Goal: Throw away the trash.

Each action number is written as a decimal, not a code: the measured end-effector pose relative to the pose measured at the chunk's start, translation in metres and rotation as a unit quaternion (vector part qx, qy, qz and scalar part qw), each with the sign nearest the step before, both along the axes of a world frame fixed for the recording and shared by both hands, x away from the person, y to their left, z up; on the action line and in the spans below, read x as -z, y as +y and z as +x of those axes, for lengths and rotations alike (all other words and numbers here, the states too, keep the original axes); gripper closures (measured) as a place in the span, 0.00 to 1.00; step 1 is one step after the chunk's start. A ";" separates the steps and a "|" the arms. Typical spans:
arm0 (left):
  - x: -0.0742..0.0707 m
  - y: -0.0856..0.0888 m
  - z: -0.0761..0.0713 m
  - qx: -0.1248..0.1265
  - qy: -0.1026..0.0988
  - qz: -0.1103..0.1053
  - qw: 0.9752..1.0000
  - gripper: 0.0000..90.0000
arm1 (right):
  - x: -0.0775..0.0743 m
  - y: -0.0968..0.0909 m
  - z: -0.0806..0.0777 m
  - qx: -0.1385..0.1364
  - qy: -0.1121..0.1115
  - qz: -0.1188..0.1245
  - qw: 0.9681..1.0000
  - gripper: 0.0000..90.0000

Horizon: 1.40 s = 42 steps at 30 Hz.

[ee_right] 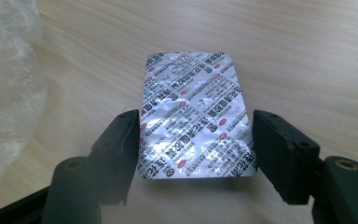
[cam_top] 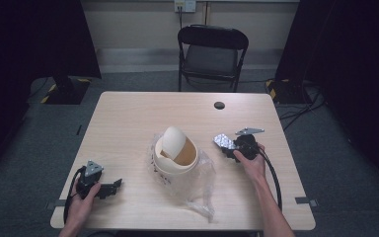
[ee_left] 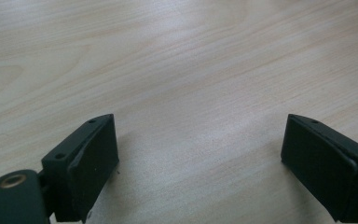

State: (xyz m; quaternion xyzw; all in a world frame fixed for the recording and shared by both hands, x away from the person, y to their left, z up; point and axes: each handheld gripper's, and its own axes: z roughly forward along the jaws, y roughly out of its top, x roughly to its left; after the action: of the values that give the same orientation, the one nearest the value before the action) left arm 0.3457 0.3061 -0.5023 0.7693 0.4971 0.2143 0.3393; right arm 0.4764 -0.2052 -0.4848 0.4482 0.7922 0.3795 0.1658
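right gripper (ee_right: 195, 154) jaws clamp blister pack (ee_right: 193, 112) edges; left gripper (ee_left: 199, 163) wide open.

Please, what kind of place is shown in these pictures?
Probably a recording studio or lab: one bare wooden table, dark curtains on both sides, an empty folding chair, and cables across grey carpet.

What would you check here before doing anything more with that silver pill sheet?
1. Silver foil blister sheet sits between the right gripper fingers: ok.
2. Fingers press firmly on both edges of the sheet: cannot tell.
3. Cream swing-lid bin with clear plastic bag stands upright near the sheet: ok.
4. Bin lid tipped open: ok.
5. Left gripper open over bare wooden table, holding nothing: ok.
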 end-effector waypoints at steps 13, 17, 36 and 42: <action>0.000 0.000 0.000 0.000 -0.001 0.000 1.000 0.12 | -0.017 0.000 -0.018 -0.009 -0.010 0.044 0.999 0.38; 0.000 0.000 0.000 0.000 0.000 -0.001 1.000 0.12 | -0.023 -0.002 -0.024 -0.014 -0.011 0.040 0.999 0.38; 0.000 0.000 0.000 0.000 0.000 -0.001 1.000 0.12 | -0.060 -0.003 -0.058 -0.036 -0.031 0.066 0.997 0.38; 0.000 0.000 0.000 0.000 0.000 0.000 1.000 0.11 | -0.075 0.001 -0.071 -0.053 -0.038 0.083 0.994 0.38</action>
State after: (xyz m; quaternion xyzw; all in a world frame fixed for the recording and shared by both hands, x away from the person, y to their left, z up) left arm 0.3457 0.3060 -0.5024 0.7690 0.4971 0.2144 0.3399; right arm 0.4050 -0.2039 -0.4100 0.4029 0.7738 0.4689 0.1378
